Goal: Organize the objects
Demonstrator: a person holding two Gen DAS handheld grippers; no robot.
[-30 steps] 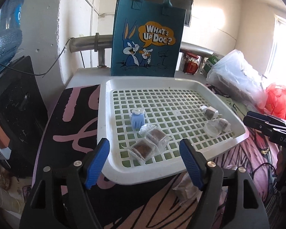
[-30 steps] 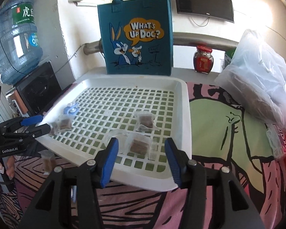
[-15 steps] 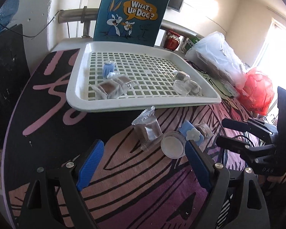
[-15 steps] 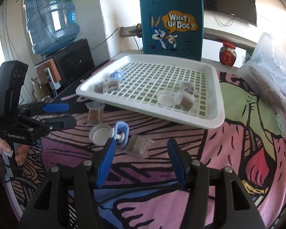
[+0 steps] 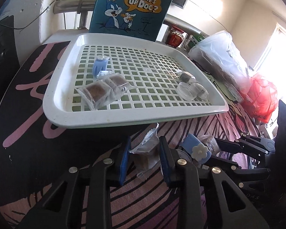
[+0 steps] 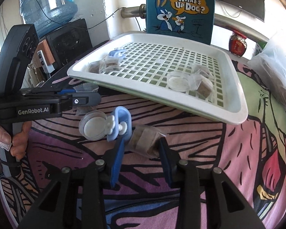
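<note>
A white slotted tray (image 5: 53, 103) holds a blue clip (image 5: 99, 67), wrapped brown snack packets (image 5: 97, 93) and a clear round lid (image 5: 186, 90). In front of it, on the patterned cloth, my left gripper (image 5: 144, 158) has its jaws closed in on a snack packet (image 5: 146, 152). My right gripper (image 6: 141, 152) has its jaws against another snack packet (image 6: 143, 140). Beside it lie a blue flower clip (image 6: 121, 123) and a clear round dish (image 6: 93, 126). The tray also shows in the right wrist view (image 6: 236, 112).
A blue "What's Up Doc?" bag (image 5: 133, 7) stands behind the tray. A red jar (image 5: 174, 38), a clear plastic bag (image 5: 219, 57) and a red bag (image 5: 263, 97) lie at the right. A water bottle (image 6: 47, 2) stands at the left.
Both grippers have moved from the tray down to the cloth in front of it. Each has narrowed its jaws around a snack packet lying there.
</note>
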